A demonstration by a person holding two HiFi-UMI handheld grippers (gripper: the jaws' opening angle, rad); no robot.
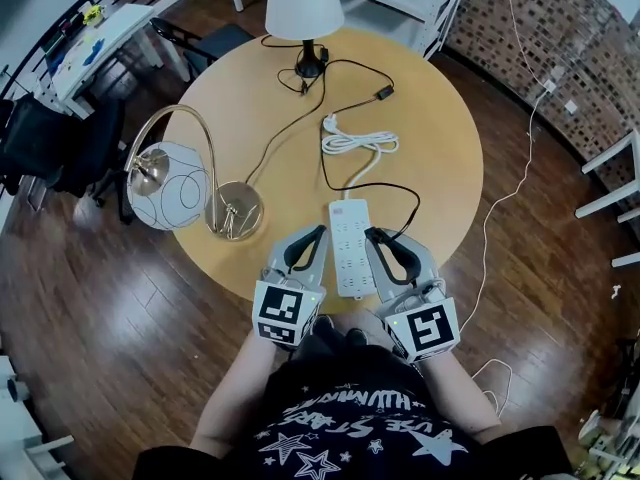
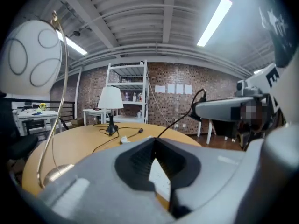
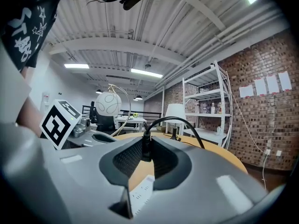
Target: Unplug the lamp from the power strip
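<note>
- The power strip lies on the round counter, close to the edge where the person stands.
- The left tongs sit just left of the strip, their tips together with nothing between them. The strip's white face shows under them.
- The right tongs sit just right of the strip, clamped on a black plug at their tips.
- The plug stands upright at the strip's right side. I cannot tell whether its prongs are seated in a socket or free.
- A black cord arches up out of the plug. It runs across the counter, away from the strip, towards the lamp.
- The lamp, with its white shade, stands at the far edge of the counter, well beyond the strip.
- The strip's own white cord lies coiled just beyond its far end.
- A globe lamp on a curved brass stem stands well to the left of the strip, its shade hanging past the counter's edge.
</note>
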